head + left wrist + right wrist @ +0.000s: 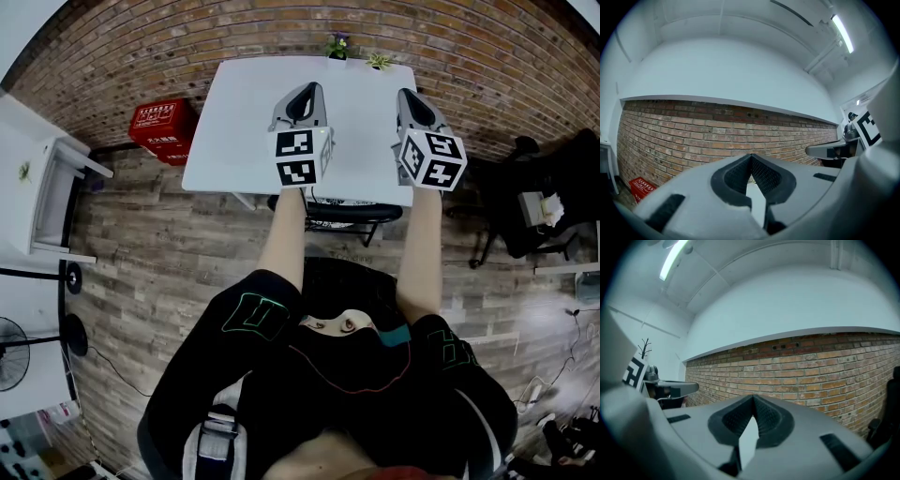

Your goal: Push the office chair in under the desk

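You're holding the left gripper [307, 91] and the right gripper [409, 97] over one white desk [234, 131] — two, both pressing their jaws together on nothing; one office chair [342, 212] is sitting partly beneath.

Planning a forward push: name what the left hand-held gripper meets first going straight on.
Probably the brick wall: the left hand-held gripper points level and seems to clear the white desk, though depth is unclear.

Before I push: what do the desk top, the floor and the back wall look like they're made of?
Desk top: smooth matte white board, probably laminate; it is evenly coloured with no grain.
Floor: grey-brown planks with visible grain and seams; I can't tell whether they are real wood or a wood-look vinyl.
Wall: rough red-brown brick with pale mortar lines.
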`<state>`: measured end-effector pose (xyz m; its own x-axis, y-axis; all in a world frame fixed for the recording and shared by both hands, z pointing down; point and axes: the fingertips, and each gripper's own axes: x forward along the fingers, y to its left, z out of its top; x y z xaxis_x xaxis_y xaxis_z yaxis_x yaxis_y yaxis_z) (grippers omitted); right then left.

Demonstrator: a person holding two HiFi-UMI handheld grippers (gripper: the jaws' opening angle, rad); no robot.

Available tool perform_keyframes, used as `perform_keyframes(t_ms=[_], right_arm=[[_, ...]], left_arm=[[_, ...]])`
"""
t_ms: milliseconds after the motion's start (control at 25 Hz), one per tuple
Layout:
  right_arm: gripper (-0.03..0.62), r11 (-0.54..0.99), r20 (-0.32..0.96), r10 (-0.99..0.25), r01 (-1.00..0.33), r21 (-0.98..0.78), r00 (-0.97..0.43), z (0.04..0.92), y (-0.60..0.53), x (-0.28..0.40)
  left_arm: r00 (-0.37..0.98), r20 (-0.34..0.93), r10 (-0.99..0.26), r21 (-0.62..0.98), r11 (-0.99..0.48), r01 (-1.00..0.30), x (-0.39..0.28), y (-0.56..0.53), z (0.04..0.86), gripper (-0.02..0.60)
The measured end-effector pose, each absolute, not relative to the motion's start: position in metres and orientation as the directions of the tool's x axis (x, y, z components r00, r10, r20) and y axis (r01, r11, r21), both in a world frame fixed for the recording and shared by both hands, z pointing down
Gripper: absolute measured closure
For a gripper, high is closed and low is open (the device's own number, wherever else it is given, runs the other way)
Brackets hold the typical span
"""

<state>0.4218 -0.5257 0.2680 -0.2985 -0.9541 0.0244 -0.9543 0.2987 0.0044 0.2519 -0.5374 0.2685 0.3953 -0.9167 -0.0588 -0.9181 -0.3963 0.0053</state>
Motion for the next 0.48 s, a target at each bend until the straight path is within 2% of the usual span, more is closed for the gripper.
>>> perform_keyframes(t_ms=[480], right_arm=[[0.591, 0.305, 0.012, -0.952, -0.952, 0.016, -0.304, 0.2643, -0.5239, 0.4199]], left_arm=[[0.397, -0.060, -0.916, -0.003, -0.398, -0.917, 0.2517, -0.5361, 0.2679, 0.574]])
